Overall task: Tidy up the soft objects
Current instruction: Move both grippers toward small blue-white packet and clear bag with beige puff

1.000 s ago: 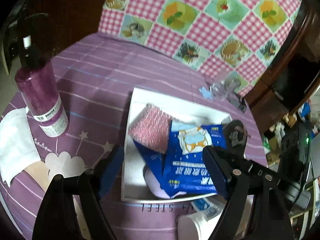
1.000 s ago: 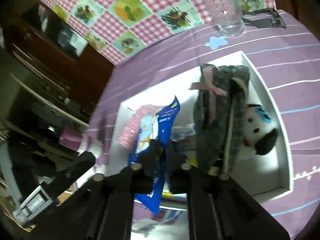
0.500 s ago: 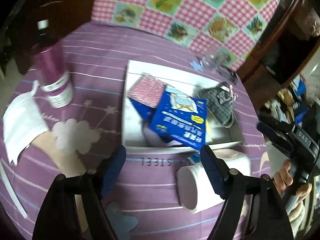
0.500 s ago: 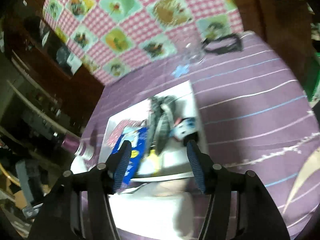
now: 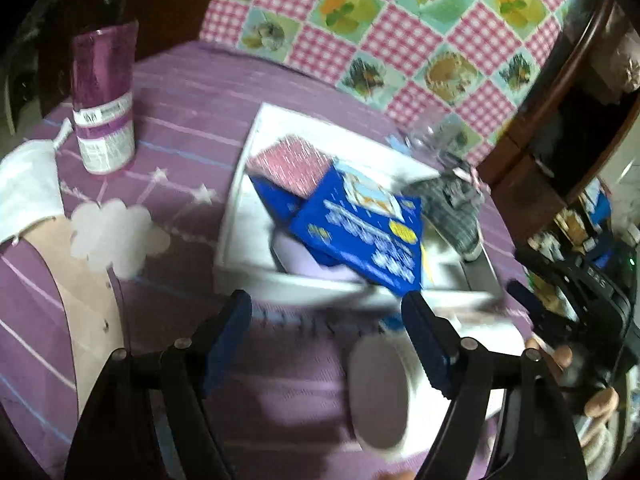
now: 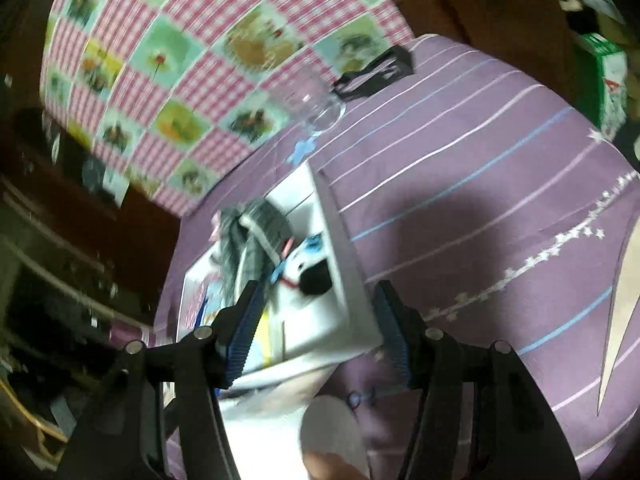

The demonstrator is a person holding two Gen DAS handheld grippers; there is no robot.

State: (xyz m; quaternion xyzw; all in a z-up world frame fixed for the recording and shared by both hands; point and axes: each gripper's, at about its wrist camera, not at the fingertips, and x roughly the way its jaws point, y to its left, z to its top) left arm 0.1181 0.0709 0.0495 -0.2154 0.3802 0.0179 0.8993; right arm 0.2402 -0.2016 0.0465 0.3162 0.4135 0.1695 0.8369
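Observation:
A white tray (image 5: 246, 184) on the purple tablecloth holds soft things: a pink sponge pad (image 5: 292, 164), a blue packet (image 5: 364, 236), a grey plaid fabric piece with a pink bow (image 5: 452, 208) and, in the right wrist view, a black-and-white plush toy (image 6: 308, 276). The tray also shows in the right wrist view (image 6: 352, 284). My left gripper (image 5: 326, 334) is open and empty, just in front of the tray's near edge. My right gripper (image 6: 318, 330) is open and empty, its jaws either side of the tray's near right corner.
A purple bottle (image 5: 104, 100) stands at the left, with a white cloth (image 5: 24, 192) beside it. A white cup (image 5: 384, 392) lies on its side in front of the tray. A clear glass (image 6: 316, 100) and a black clip (image 6: 376, 74) sit at the far edge.
The right gripper let go of the blue packet into the tray, opened and pulled back to the tray's near corner. The left gripper drew back from the tray, still open.

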